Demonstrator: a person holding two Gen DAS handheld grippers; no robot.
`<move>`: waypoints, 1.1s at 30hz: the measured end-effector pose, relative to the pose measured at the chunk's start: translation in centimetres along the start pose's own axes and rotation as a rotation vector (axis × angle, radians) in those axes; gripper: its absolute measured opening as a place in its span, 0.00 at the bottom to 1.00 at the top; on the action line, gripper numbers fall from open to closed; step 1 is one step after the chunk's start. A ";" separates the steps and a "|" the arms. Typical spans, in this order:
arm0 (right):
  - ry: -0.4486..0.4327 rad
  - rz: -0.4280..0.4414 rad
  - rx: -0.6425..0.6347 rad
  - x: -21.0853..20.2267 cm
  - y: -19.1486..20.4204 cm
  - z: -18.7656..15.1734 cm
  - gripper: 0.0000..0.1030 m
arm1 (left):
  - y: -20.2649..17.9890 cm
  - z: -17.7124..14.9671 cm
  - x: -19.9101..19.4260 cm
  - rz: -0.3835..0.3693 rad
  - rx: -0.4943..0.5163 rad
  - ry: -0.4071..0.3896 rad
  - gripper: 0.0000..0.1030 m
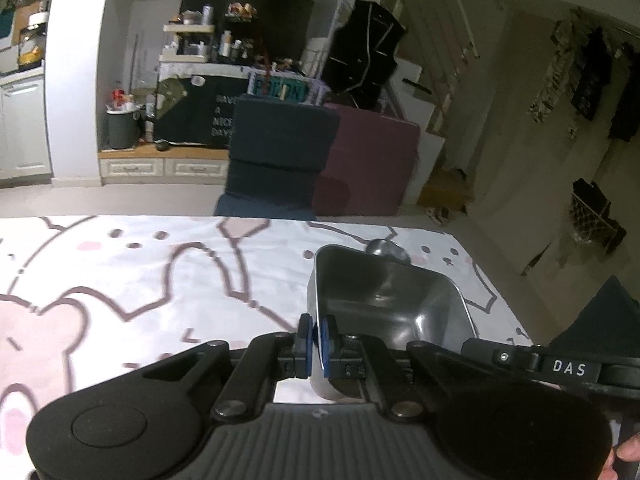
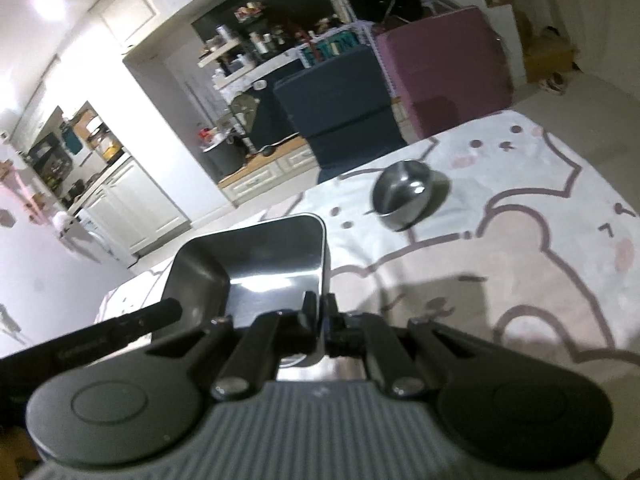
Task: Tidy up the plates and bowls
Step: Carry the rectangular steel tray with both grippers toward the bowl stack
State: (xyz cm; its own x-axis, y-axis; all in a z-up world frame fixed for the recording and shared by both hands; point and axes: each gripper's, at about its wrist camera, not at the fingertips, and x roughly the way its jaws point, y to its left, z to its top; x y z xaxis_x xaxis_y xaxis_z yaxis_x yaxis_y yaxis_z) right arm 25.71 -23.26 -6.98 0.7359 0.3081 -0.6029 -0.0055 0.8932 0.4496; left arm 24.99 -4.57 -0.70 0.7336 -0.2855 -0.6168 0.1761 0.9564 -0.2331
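Observation:
A square-cornered steel tray [image 1: 384,300] hangs above the patterned tablecloth [image 1: 120,280], held from both sides. My left gripper [image 1: 318,336] is shut on the tray's left wall, which sits between its blue pads. In the right wrist view my right gripper [image 2: 320,316] is shut on the right wall of the same tray [image 2: 260,264]. A round steel bowl [image 2: 404,196] stands on the cloth beyond the tray, and its rim [image 1: 386,250] shows just past the tray's far edge in the left wrist view. The tray looks empty inside.
A dark blue chair [image 1: 276,148] and a purple one [image 1: 372,160] stand behind the table's far edge. The table's right edge [image 1: 504,280] runs close to the tray. Cluttered shelves [image 1: 208,40] and white cabinets [image 2: 132,208] line the far wall.

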 end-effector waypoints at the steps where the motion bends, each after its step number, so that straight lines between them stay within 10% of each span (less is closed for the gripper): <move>1: 0.005 0.012 -0.004 0.0 0.6 -0.4 0.03 | 0.6 -0.1 -0.7 0.009 0.000 -0.003 0.05; 16: 0.205 0.201 -0.135 3.0 9.2 -6.5 0.07 | 11.7 -5.2 -9.0 0.171 -0.061 0.035 0.05; 33: 0.387 0.206 -0.263 5.3 16.4 -13.5 0.08 | 18.2 -10.9 -10.1 0.282 -0.091 0.172 0.05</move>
State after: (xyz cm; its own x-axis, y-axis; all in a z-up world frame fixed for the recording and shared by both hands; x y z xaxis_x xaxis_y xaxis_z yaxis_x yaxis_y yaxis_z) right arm 20.38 -2.50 -11.72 0.3976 0.5405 -0.7414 -0.3312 0.8381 0.4334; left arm 13.64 15.04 -6.89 0.6220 -0.0245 -0.7826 -0.0830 0.9918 -0.0970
